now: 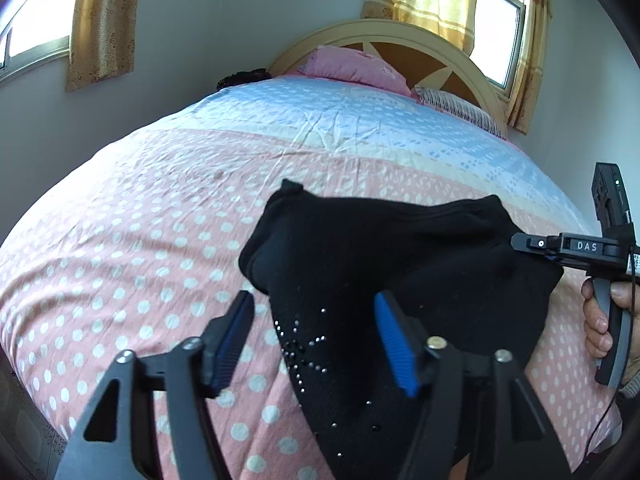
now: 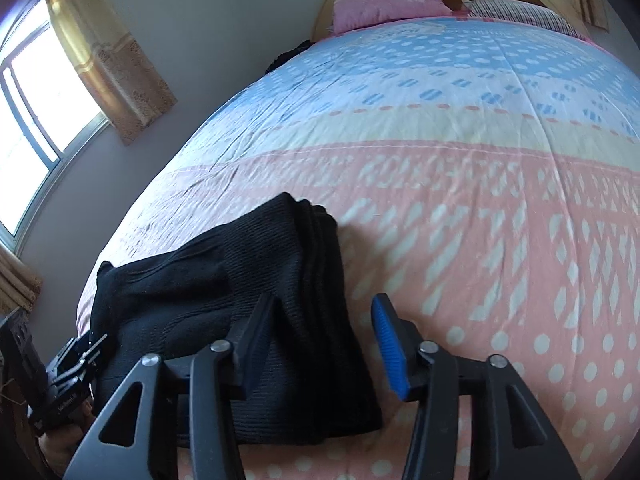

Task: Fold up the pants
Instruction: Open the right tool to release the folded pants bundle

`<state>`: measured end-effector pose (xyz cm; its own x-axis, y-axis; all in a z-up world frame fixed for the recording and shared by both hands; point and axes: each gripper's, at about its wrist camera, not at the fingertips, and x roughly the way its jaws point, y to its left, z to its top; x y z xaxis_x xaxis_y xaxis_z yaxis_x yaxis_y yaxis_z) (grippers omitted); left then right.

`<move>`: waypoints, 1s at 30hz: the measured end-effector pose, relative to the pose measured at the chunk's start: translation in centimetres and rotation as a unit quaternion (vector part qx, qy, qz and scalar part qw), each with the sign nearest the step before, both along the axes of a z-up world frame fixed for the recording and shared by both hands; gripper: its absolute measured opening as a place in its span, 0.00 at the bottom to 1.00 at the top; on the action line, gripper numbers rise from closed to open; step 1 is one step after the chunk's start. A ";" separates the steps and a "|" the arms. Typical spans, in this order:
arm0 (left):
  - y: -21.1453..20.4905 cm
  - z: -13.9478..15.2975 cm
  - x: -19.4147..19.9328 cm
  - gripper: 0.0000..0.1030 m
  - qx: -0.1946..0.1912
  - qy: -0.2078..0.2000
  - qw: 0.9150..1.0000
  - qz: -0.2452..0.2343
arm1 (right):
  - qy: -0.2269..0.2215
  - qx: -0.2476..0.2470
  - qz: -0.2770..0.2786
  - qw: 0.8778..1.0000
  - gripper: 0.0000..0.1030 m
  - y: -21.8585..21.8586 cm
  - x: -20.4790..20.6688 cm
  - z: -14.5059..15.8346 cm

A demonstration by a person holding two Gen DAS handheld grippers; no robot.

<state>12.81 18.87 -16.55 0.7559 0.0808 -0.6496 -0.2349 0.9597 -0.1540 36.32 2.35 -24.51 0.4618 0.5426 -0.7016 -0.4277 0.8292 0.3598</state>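
Black pants [image 1: 384, 264] with small rhinestones lie folded in a bundle on the bed's near part, and also show in the right wrist view [image 2: 248, 300]. My left gripper [image 1: 316, 336] is open, its jaws astride the bundle's near left edge, holding nothing. My right gripper [image 2: 320, 340] is open over the bundle's right edge, one finger [image 2: 256, 344] over the cloth, the other over the sheet. In the left wrist view the right gripper [image 1: 576, 248] sits at the bundle's right side, in a hand.
The bed [image 1: 168, 208] has a pink polka-dot sheet, blue toward the headboard [image 1: 404, 36]. A pink pillow [image 1: 352, 66] and a striped pillow [image 1: 456, 108] lie at the head. Dark cloth [image 1: 244, 78] sits at the far left corner. Curtained windows flank the bed.
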 end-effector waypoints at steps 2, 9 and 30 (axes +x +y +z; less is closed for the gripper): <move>-0.2 -0.5 0.0 0.75 0.010 0.007 1.000 0.005 | 0.001 0.002 -0.008 1.000 0.56 -0.4 -0.1 -0.1; 1.1 -1.5 -1.9 0.94 -0.009 0.003 0.999 0.040 | 0.004 0.044 -0.038 0.998 0.58 -3.0 -0.7 0.1; -2.3 9.2 -8.2 0.98 0.031 -0.131 0.989 0.058 | -0.176 -0.001 -0.066 0.982 0.59 -4.6 -19.4 11.3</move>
